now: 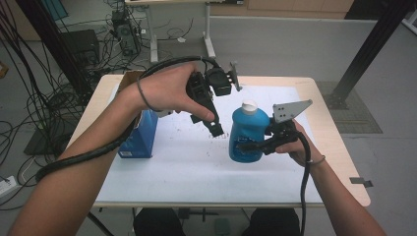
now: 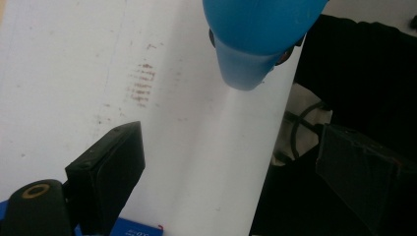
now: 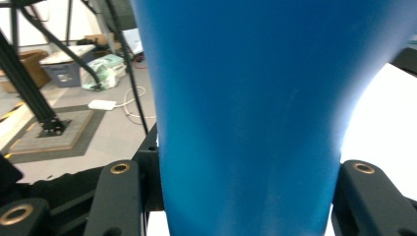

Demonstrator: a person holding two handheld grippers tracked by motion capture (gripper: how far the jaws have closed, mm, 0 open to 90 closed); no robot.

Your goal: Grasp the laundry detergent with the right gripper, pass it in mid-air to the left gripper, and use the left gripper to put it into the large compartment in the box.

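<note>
The right tongs (image 1: 244,146) clamp the upright blue bottle (image 1: 247,132) above the bench (image 1: 187,167); the left tongs (image 1: 212,124), jaws apart and empty, hang just beside its cap (image 1: 250,105)

A pale wooden table (image 1: 339,147) with a white sheet (image 1: 196,167) stood on a grey floor (image 1: 295,44). Black cables (image 1: 29,98) trailed at the left, a white desk frame (image 1: 209,34) stood behind, and a black post (image 1: 373,44) rose at right.
</note>
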